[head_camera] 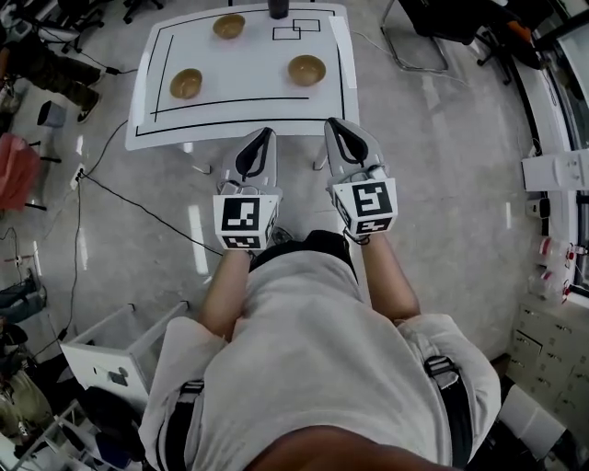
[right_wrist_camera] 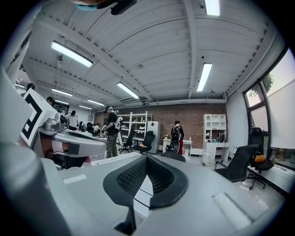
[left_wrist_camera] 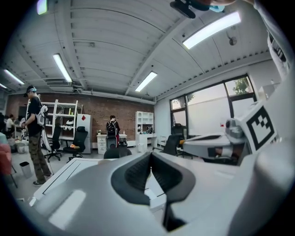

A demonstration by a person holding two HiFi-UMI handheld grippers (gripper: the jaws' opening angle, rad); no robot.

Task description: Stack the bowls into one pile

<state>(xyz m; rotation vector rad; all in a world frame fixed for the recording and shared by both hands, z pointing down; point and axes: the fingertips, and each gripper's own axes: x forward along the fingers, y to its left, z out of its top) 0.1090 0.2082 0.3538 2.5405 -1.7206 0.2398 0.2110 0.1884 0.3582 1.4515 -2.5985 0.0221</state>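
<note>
Three wooden bowls stand apart on the white table [head_camera: 147, 120] in the head view: one at the left [head_camera: 186, 84], one at the far middle [head_camera: 229, 26], one at the right [head_camera: 306, 70]. My left gripper [head_camera: 268, 132] and right gripper [head_camera: 331, 122] hover side by side at the table's near edge, short of all the bowls. Both have their jaws shut with nothing between them. In the left gripper view the left gripper [left_wrist_camera: 150, 154] points nearly level over the table, and in the right gripper view the right gripper [right_wrist_camera: 147, 157] does the same. No bowl shows in either gripper view.
A dark cup [head_camera: 279, 8] stands at the table's far edge, beside black line markings. Cables [head_camera: 110, 189] run over the floor at the left, and a white rack [head_camera: 120, 354] stands near my left side. Office chairs [right_wrist_camera: 239, 166] and standing people [left_wrist_camera: 34, 133] fill the room beyond.
</note>
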